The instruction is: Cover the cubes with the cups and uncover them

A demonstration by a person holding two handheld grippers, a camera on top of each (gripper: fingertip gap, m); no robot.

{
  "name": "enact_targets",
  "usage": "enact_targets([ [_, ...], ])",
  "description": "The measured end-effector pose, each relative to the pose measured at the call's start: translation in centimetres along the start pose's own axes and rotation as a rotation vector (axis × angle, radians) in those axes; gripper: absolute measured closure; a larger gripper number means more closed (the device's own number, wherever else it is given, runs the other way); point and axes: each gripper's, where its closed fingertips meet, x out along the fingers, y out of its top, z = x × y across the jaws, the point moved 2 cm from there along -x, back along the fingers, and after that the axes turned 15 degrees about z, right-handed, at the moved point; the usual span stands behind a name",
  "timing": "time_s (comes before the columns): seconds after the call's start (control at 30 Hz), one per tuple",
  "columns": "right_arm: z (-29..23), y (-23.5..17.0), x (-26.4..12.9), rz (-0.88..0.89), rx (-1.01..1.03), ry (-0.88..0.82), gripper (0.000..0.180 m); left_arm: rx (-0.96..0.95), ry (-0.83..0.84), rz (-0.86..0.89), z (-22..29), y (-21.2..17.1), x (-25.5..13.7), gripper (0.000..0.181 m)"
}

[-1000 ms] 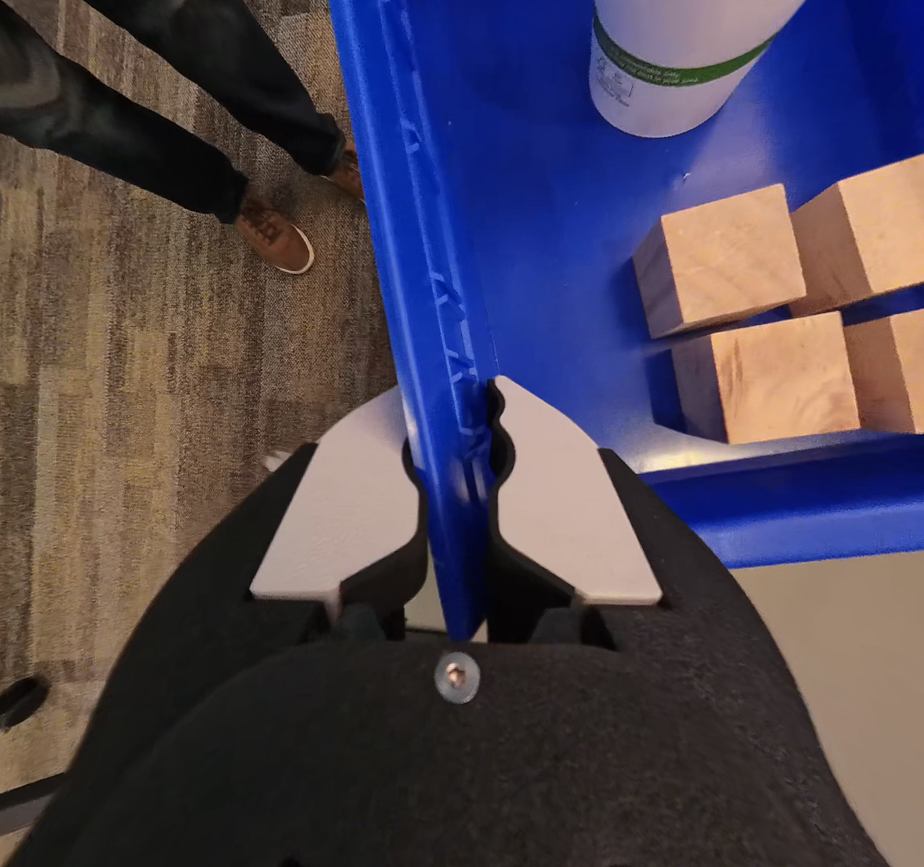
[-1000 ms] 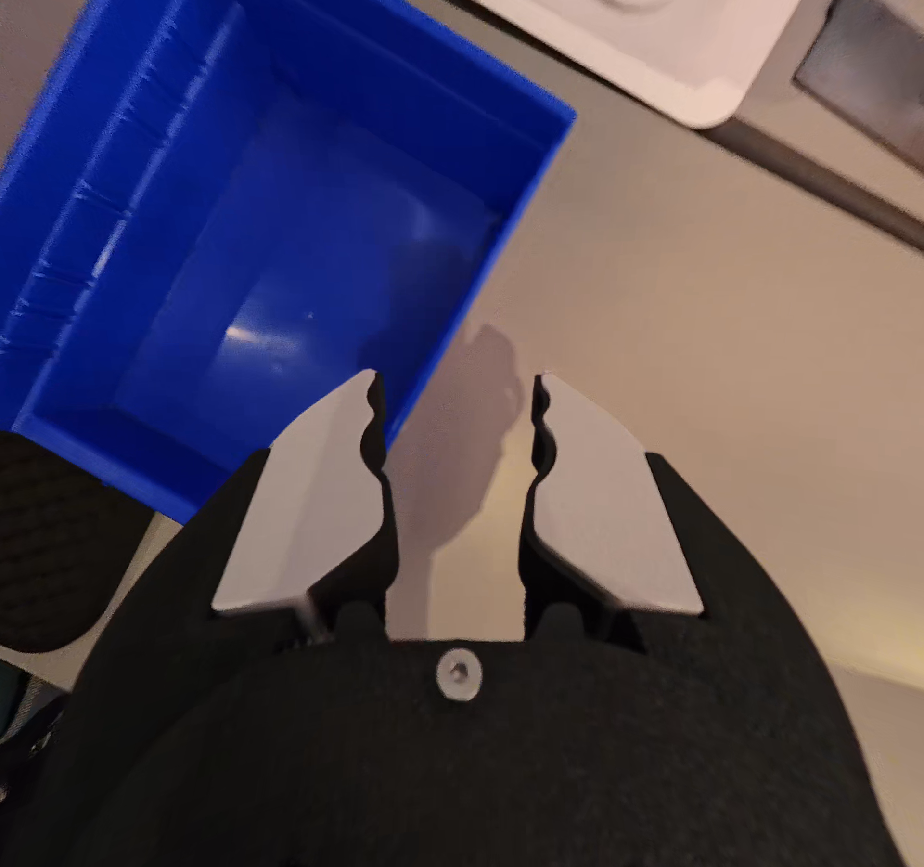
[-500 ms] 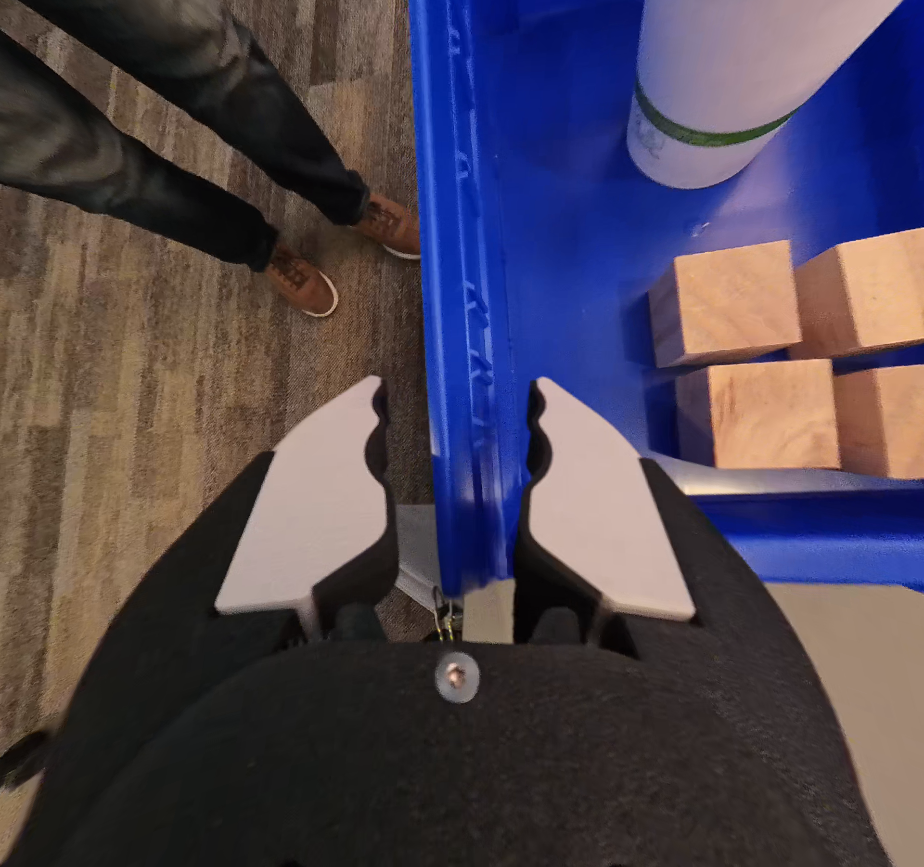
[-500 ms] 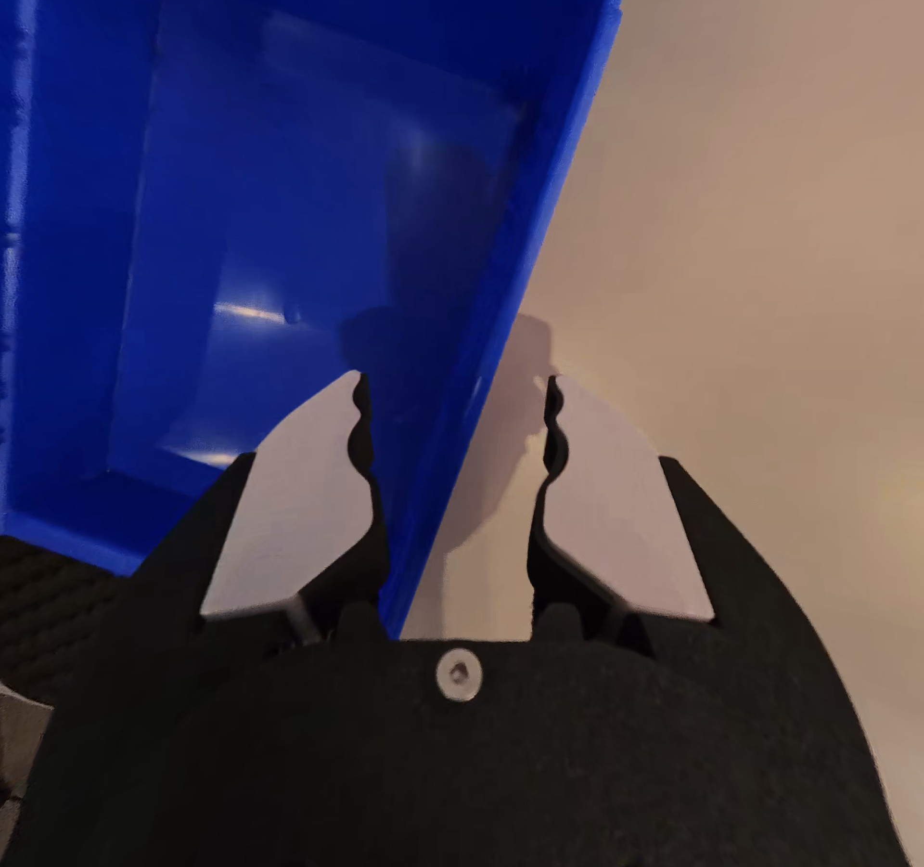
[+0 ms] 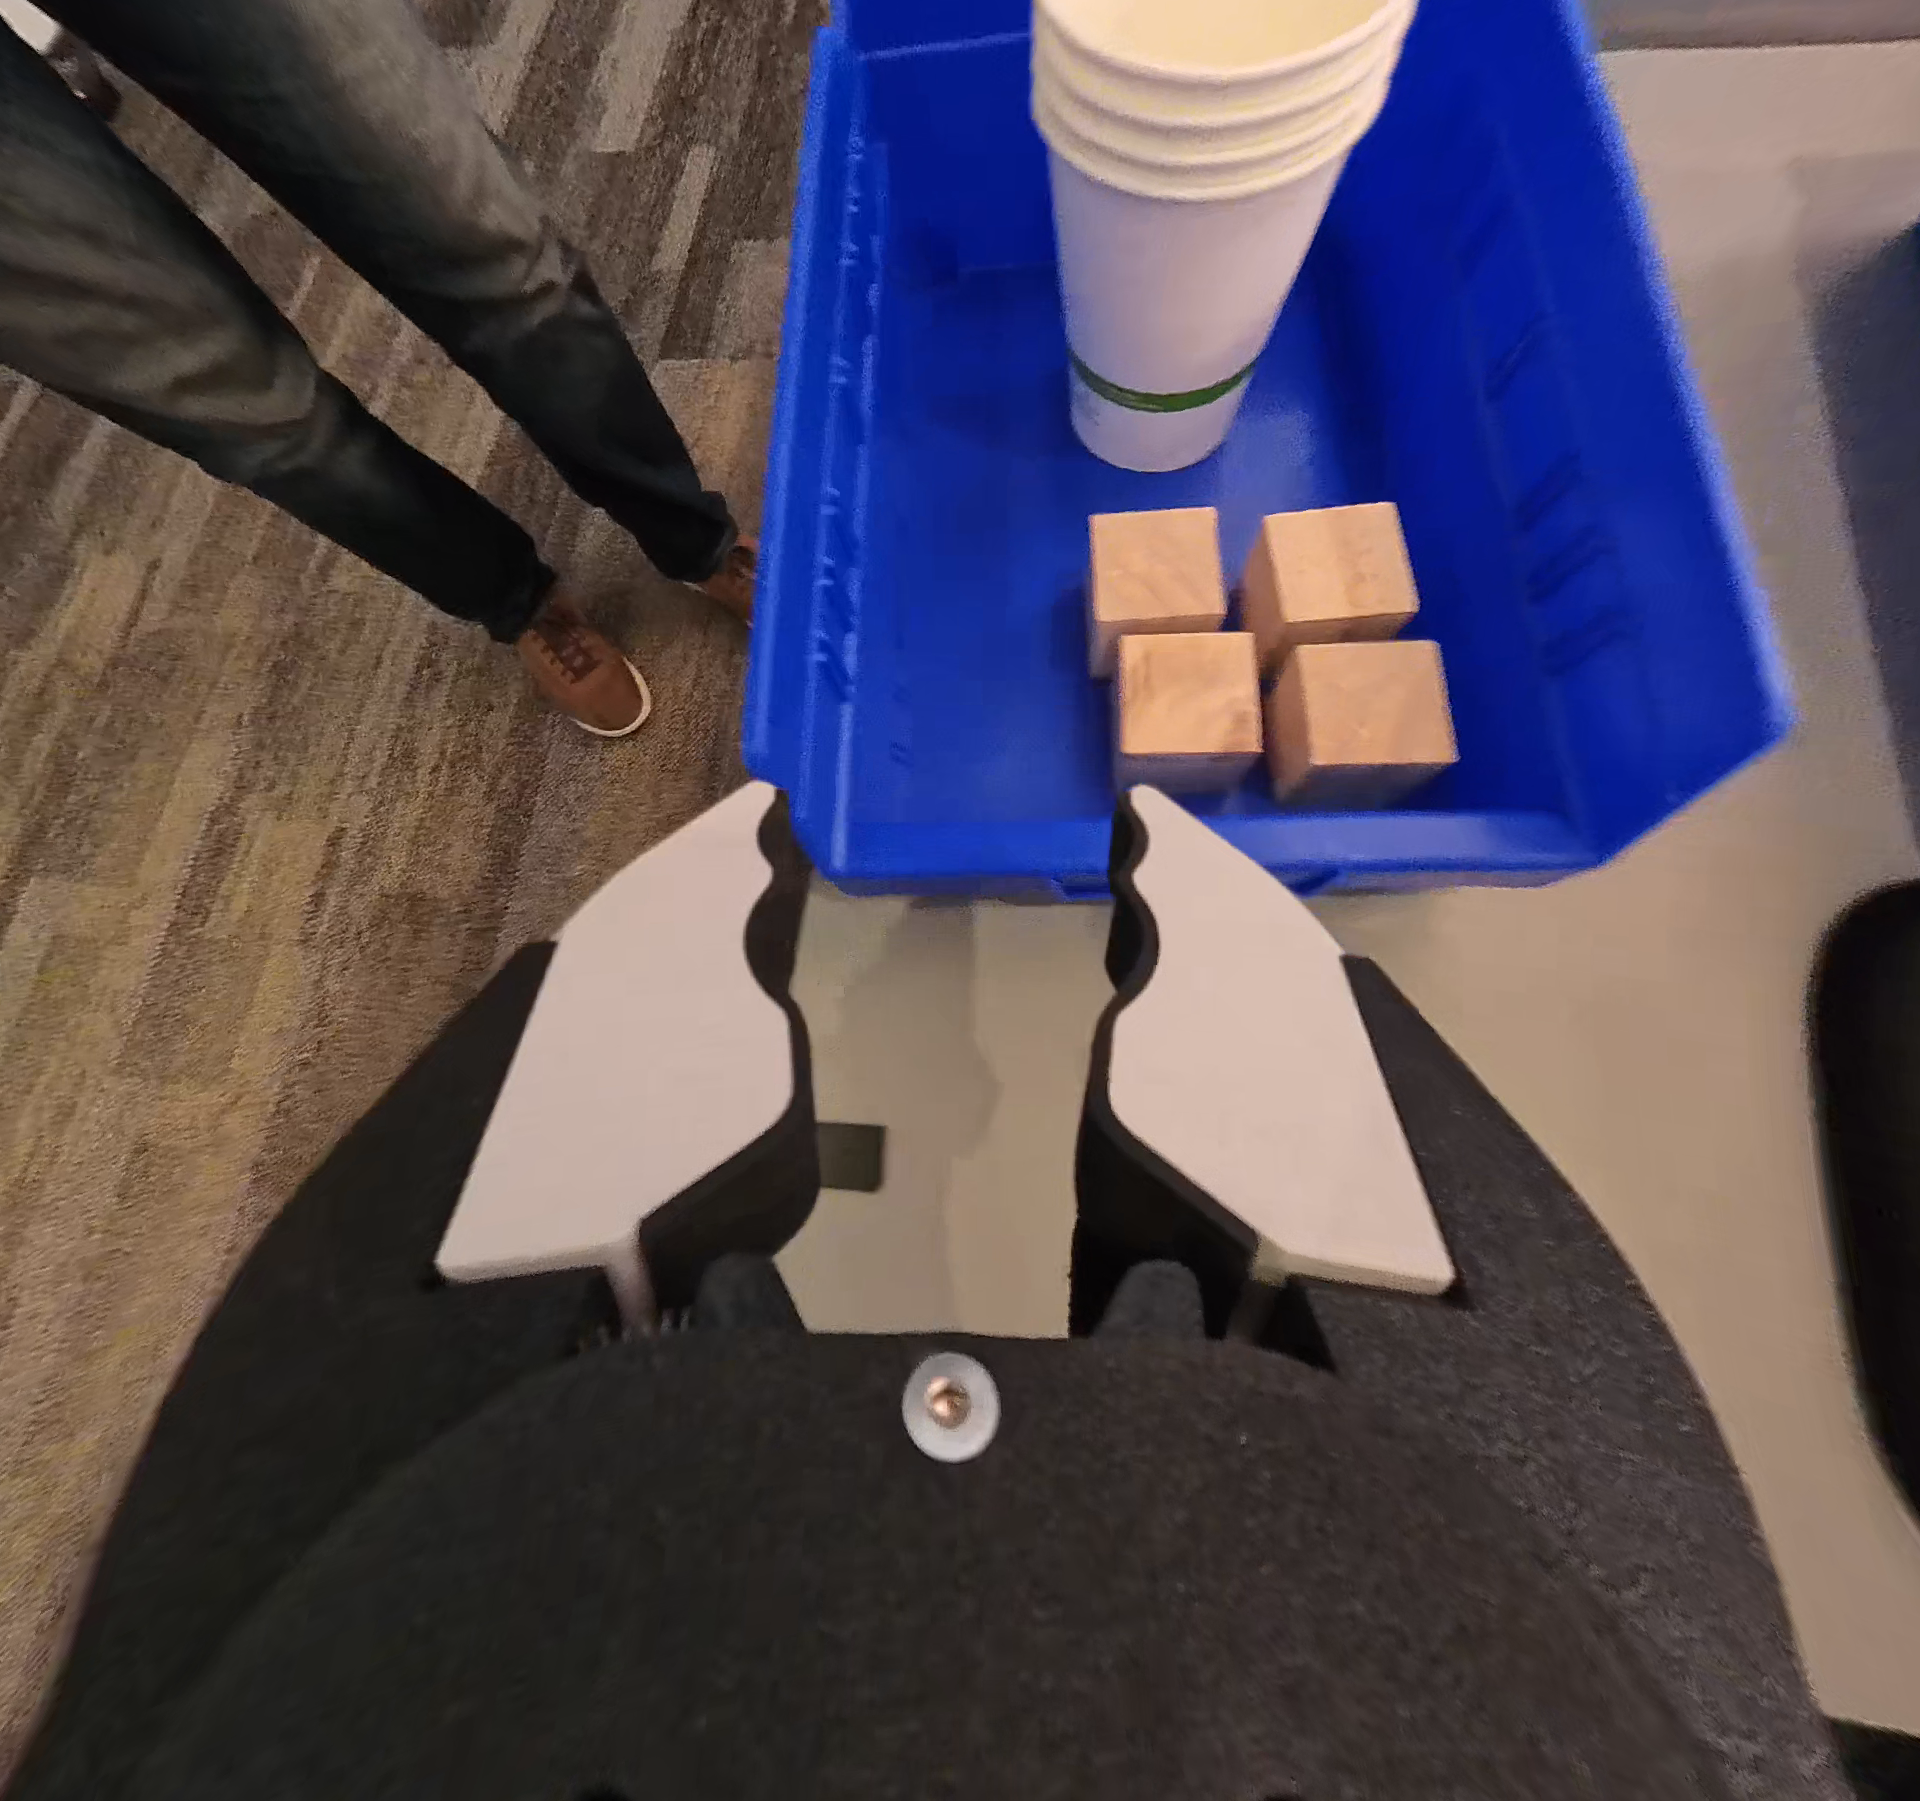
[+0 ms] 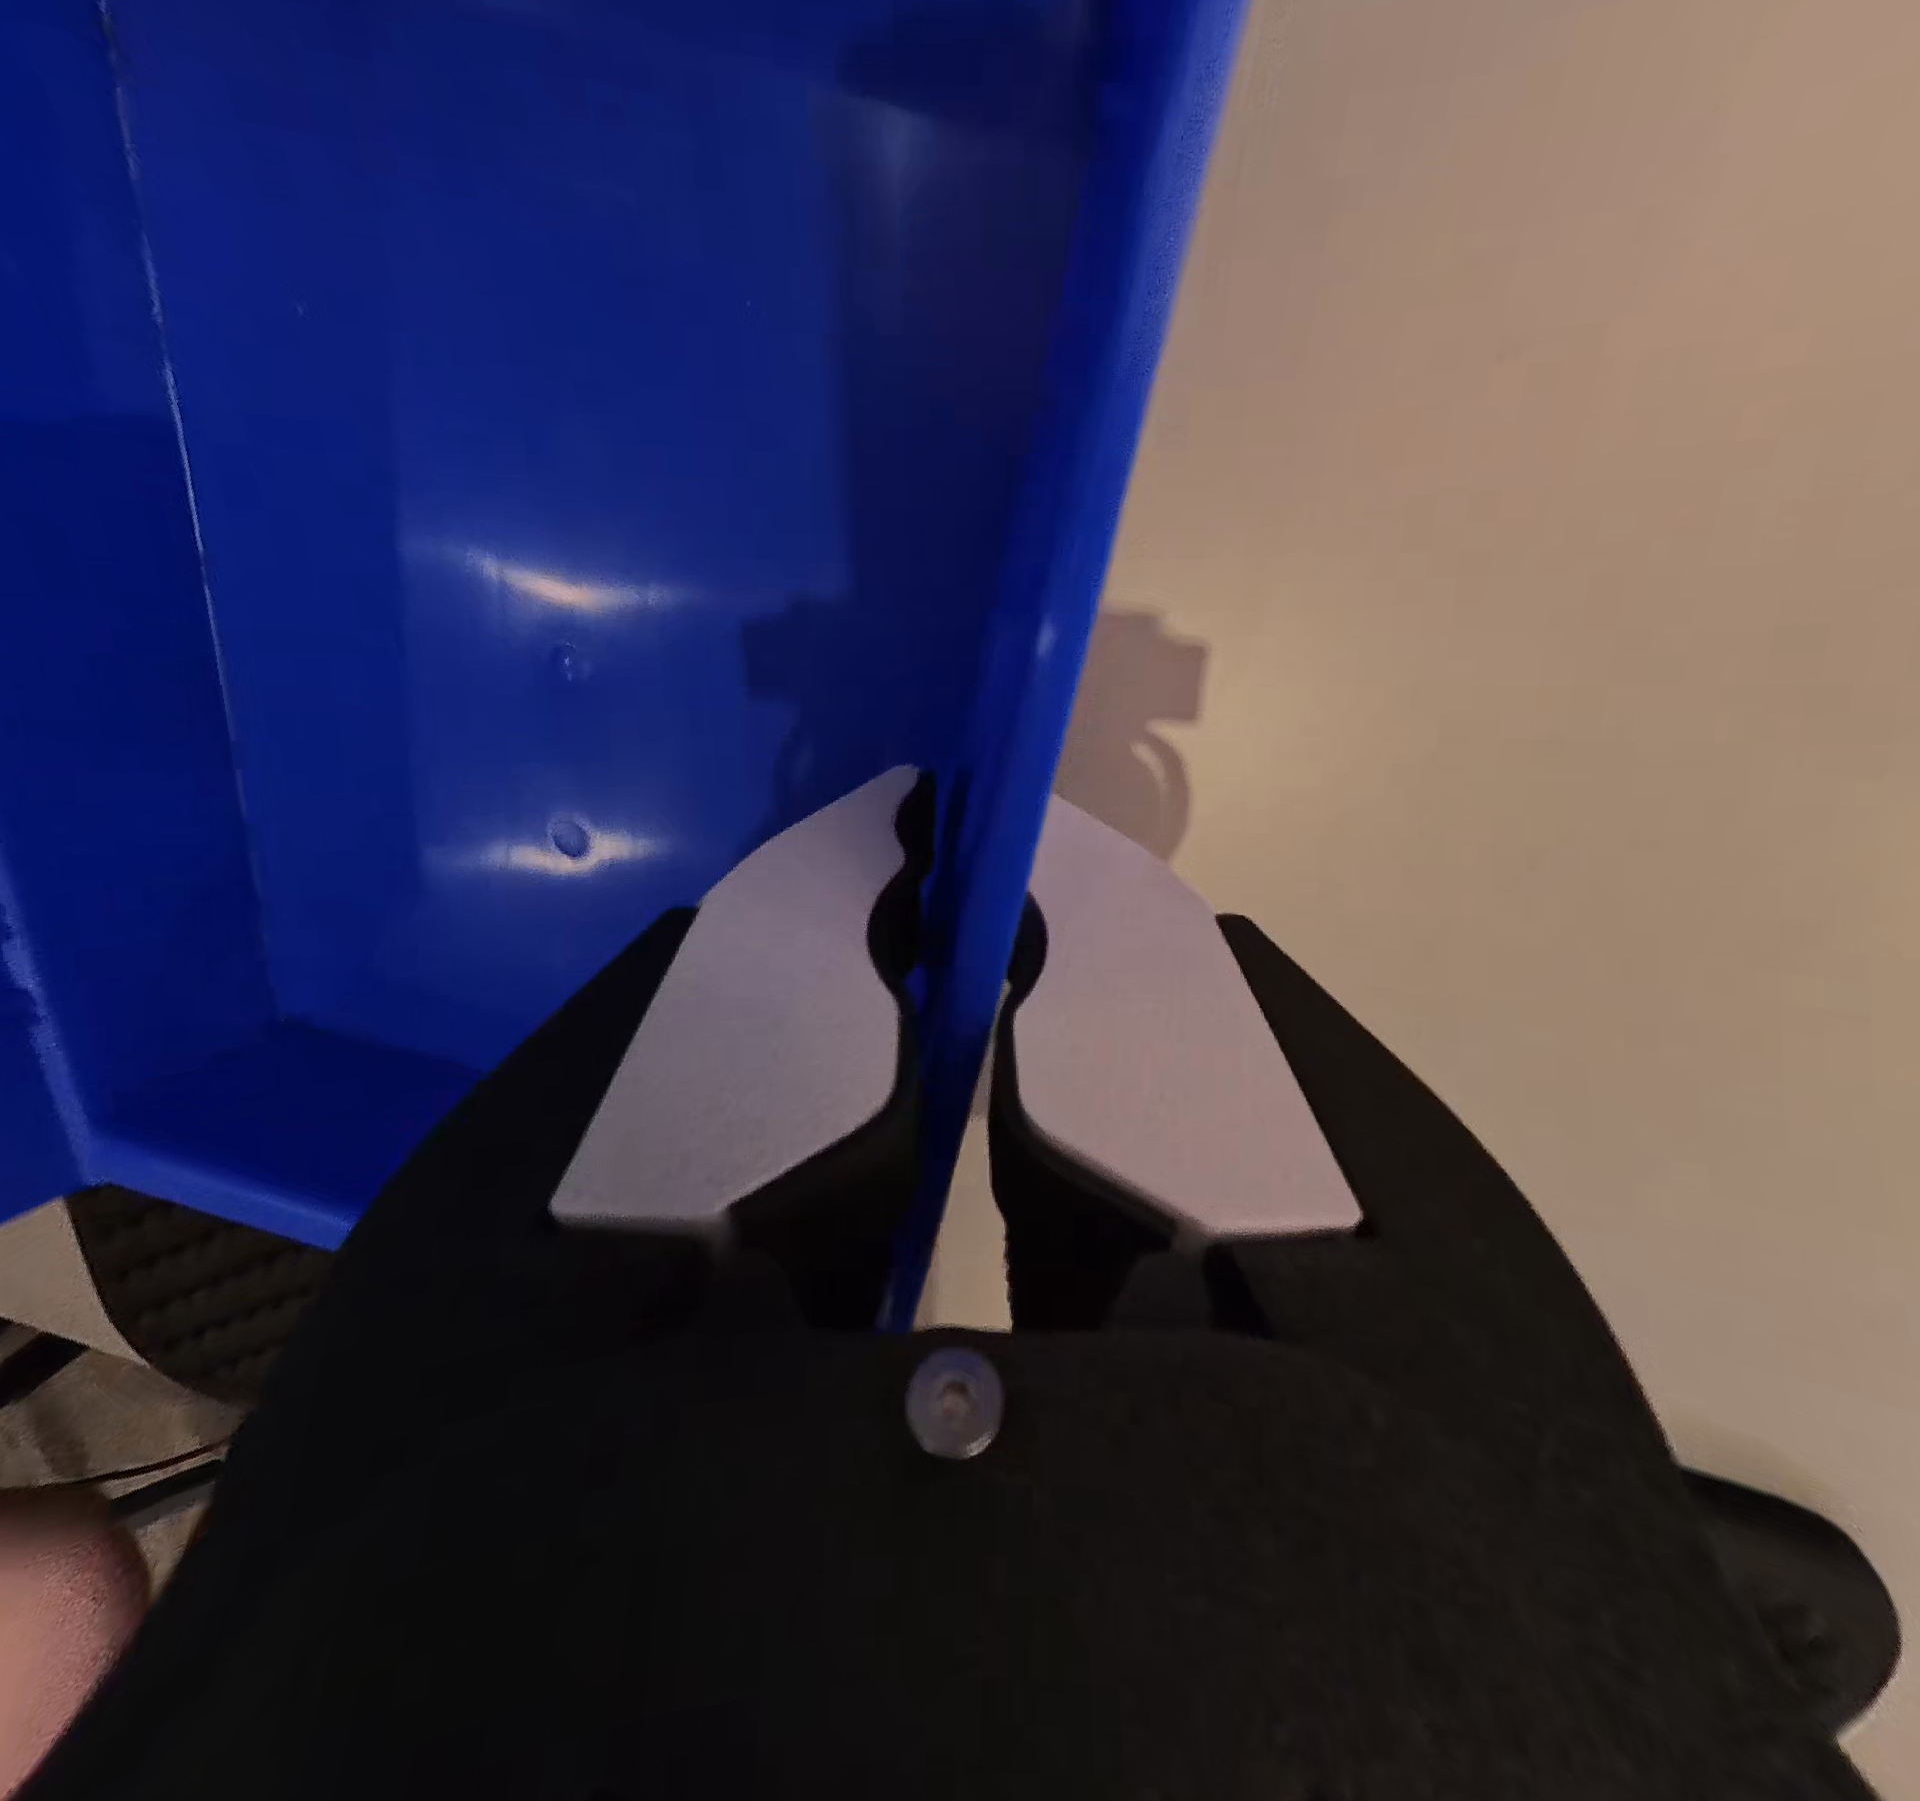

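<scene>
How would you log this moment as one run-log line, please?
left gripper: open, empty | right gripper: shut on empty blue bin wall | paper cups: stacked | wooden cubes: uncovered

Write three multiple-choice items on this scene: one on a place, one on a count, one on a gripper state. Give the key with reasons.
1. Where are the wooden cubes?
A. on the carpet
B. in the blue bin beside the cup stack
C. under the cups

2. How many cubes show?
A. two
B. six
C. four

3. What is the right gripper doing?
A. clamping the wall of an empty blue bin
B. holding a cup
C. hanging open over the table

Key: B, the cubes lie on the bin floor near the stack; C, four lie in a square; A, its fingers pinch the wall.
</scene>
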Motion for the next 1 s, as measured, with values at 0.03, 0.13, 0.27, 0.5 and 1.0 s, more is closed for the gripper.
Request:
enact_targets([
  [0.03,0.2,0.2,0.1,0.005,0.015,0.012,0.171,-0.003,-0.012,0.007,0.7,-0.2,-0.4,0.124],
  [0.13,1.3,0.4,0.0,-0.009,0.034,0.031,0.172,-0.007,-0.022,0.017,2.3,-0.7,-1.1,0.125],
  [0.27,2.9,0.4,-0.5,-0.045,0.028,0.055,0.173,-0.028,-0.016,0.008,3.3,-1.3,-1.1,0.127],
  [0.5,6.7,0.2,-1.6,-0.049,0.049,0.09,0.173,-0.012,-0.016,-0.025,5.4,-1.8,-0.7,0.128],
  [1.0,32.9,-2.1,-11.6,0.039,0.214,0.0,0.173,0.038,-0.007,-0.067,9.0,-1.2,0.1,0.128],
])
